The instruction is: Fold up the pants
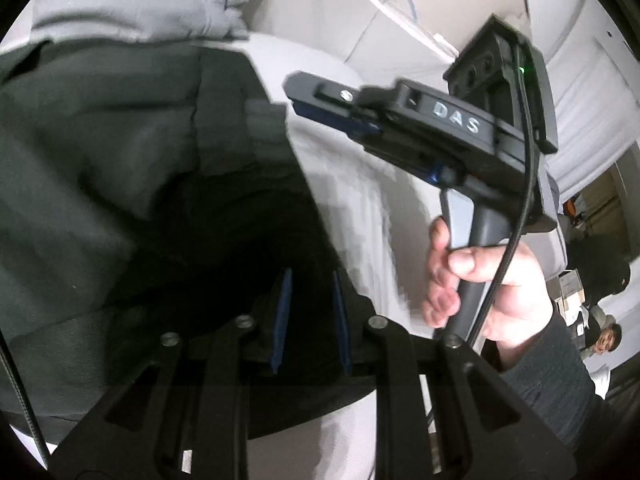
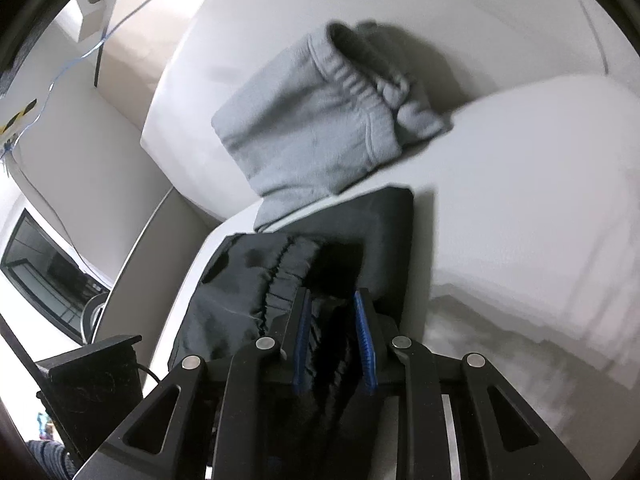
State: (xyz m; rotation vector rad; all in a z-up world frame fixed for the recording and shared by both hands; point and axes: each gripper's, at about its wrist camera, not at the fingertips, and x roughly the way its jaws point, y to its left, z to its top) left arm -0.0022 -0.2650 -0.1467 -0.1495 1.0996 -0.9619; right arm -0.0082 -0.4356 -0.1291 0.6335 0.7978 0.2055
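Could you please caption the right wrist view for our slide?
Right gripper over dark pants on a white sofa, folded grey sweatpants behind.

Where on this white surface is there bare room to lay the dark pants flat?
Bare white surface lies right of the dark pants and below the grey pants. The upper left is crowded: grey pants overlap the dark ones' far edge.

A white padded sofa (image 2: 520,168) fills the right wrist view from 12 to 4 o'clock. A beige wall (image 2: 80,168) stands at 9 o'clock, a dark-framed window (image 2: 44,268) below it at 8 o'clock.
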